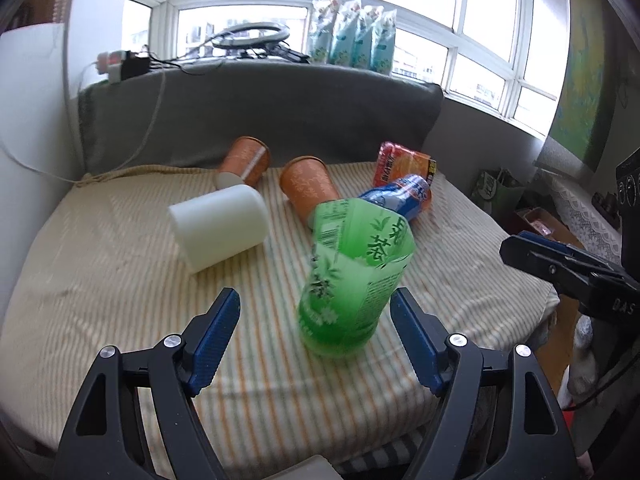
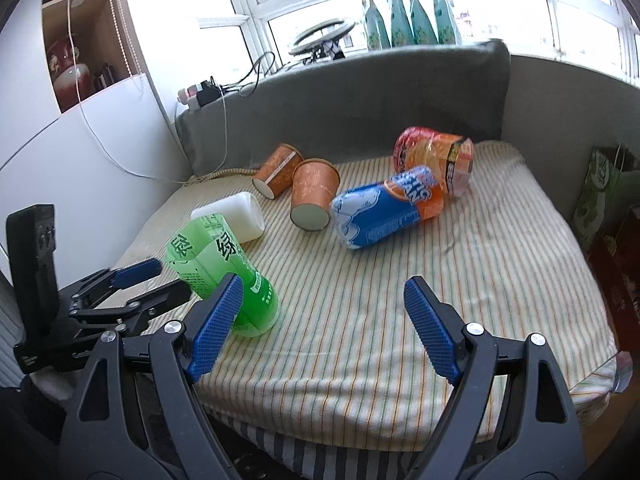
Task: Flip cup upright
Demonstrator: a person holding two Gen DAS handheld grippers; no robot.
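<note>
A green cup [image 1: 352,276] with tea lettering stands tilted on its base on the striped cloth, mouth up and blurred; it also shows in the right wrist view [image 2: 224,268]. My left gripper [image 1: 316,320] is open, its blue pads on either side of the cup's base and apart from it. My right gripper [image 2: 324,308] is open and empty over the cloth, to the right of the green cup. The left gripper shows in the right wrist view [image 2: 156,280].
A white cup [image 1: 220,228], two orange paper cups [image 1: 246,160] [image 1: 308,184], a blue cup [image 2: 384,212] and a red-orange cup [image 2: 436,160] lie on their sides on the cloth [image 2: 360,300]. A grey cushion [image 1: 260,108] backs the table.
</note>
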